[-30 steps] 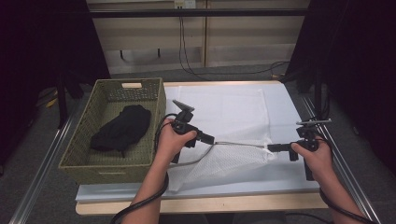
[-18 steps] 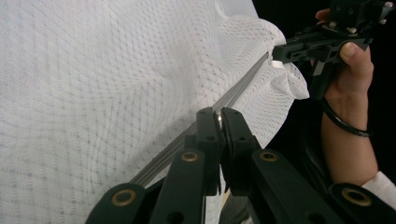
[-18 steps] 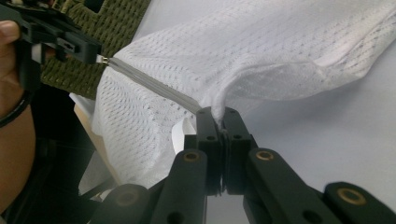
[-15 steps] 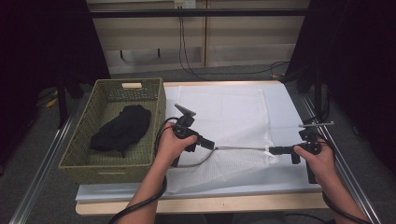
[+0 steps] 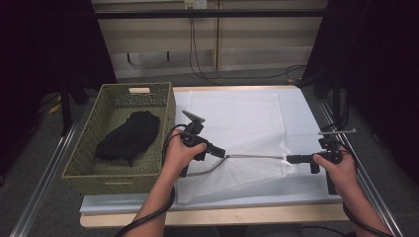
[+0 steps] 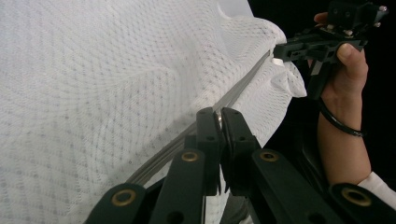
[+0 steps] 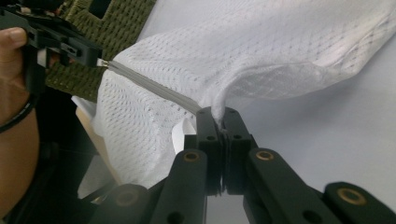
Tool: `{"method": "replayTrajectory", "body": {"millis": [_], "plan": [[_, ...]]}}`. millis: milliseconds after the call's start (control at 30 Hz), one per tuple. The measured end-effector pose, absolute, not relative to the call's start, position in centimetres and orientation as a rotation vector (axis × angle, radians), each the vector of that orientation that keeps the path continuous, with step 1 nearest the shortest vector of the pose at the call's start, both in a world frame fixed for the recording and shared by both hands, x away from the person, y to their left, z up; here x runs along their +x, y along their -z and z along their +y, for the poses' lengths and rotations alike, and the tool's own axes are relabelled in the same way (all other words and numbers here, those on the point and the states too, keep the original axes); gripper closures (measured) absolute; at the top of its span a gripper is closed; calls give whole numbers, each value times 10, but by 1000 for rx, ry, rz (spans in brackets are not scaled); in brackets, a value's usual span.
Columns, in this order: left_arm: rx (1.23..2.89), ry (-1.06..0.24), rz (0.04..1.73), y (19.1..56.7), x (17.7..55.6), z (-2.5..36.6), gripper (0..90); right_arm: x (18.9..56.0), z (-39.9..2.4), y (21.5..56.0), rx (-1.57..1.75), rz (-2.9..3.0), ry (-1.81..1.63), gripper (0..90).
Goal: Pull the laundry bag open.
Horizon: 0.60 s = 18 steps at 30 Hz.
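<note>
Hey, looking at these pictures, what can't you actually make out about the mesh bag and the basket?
- Mesh bag, high view: zipper pull too small to see.
- Left gripper, left gripper view: shut jaws cover what they pinch on the zipper.
- Black cloth in the basket, high view: too dark to identify; the near wall hides the floor.

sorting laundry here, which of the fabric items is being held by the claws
The white mesh bag at the table's near edge: both claws, left and right, pinch its zipper edge taut. The black garment lies untouched in the green basket.
</note>
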<state>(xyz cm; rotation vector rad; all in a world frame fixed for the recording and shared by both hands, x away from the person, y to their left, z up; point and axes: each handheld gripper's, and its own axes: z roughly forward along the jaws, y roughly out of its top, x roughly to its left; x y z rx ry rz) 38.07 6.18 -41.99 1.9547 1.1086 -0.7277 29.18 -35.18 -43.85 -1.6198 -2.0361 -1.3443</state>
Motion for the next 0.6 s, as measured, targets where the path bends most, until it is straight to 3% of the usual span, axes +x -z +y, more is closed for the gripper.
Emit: {"method": "replayTrajectory", "body": {"millis": [600], "plan": [[1950,730,1126,419,381,70,867,289,-354,440,-1625,-2036,1332,893]]}}
